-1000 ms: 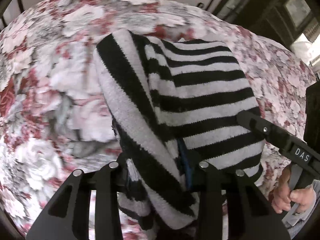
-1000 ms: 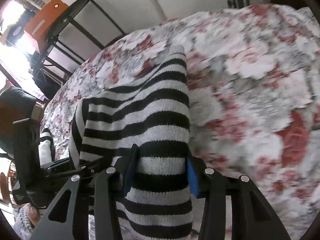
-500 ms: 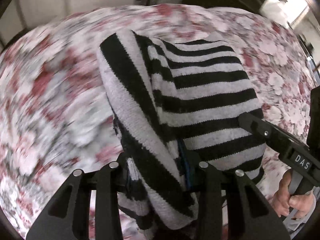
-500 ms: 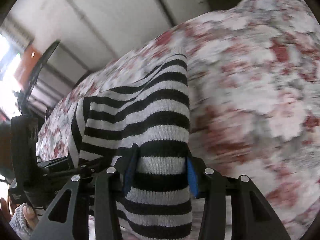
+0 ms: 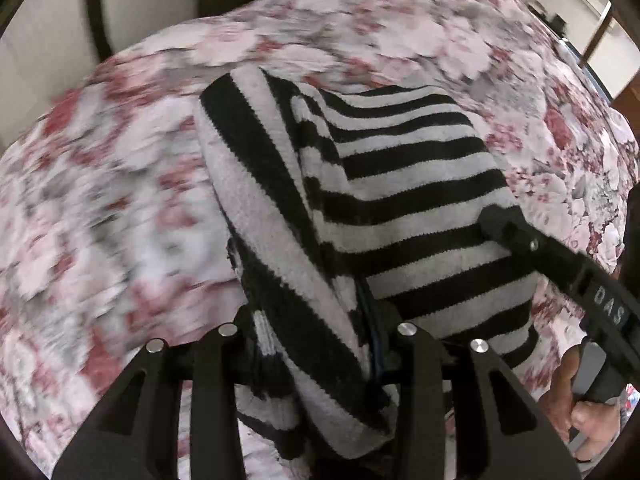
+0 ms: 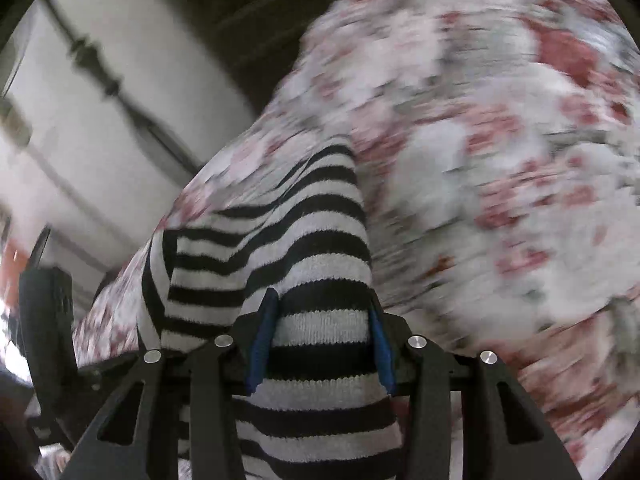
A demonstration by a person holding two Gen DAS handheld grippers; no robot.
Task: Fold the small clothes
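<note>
A black-and-white striped knit garment [image 5: 400, 184] hangs folded between both grippers above the floral bedspread [image 5: 120, 200]. My left gripper [image 5: 320, 320] is shut on a bunched edge of it. My right gripper [image 6: 320, 312] is shut on the other edge of the garment [image 6: 304, 248], its blue pads [image 6: 262, 336] pressing the knit from both sides. The right gripper's black finger [image 5: 540, 252] also shows in the left wrist view, at the garment's right side. The left gripper's body [image 6: 48, 320] shows at the left of the right wrist view.
The floral bedspread [image 6: 500, 160] fills most of both views. A white wall with a dark metal frame [image 6: 100, 80] lies beyond the bed's edge. A doorway or window [image 5: 600, 20] is bright at the upper right of the left wrist view.
Both grippers have swung together with the garment held between them; the background has shifted and blurred. The grip on the garment has not changed.
</note>
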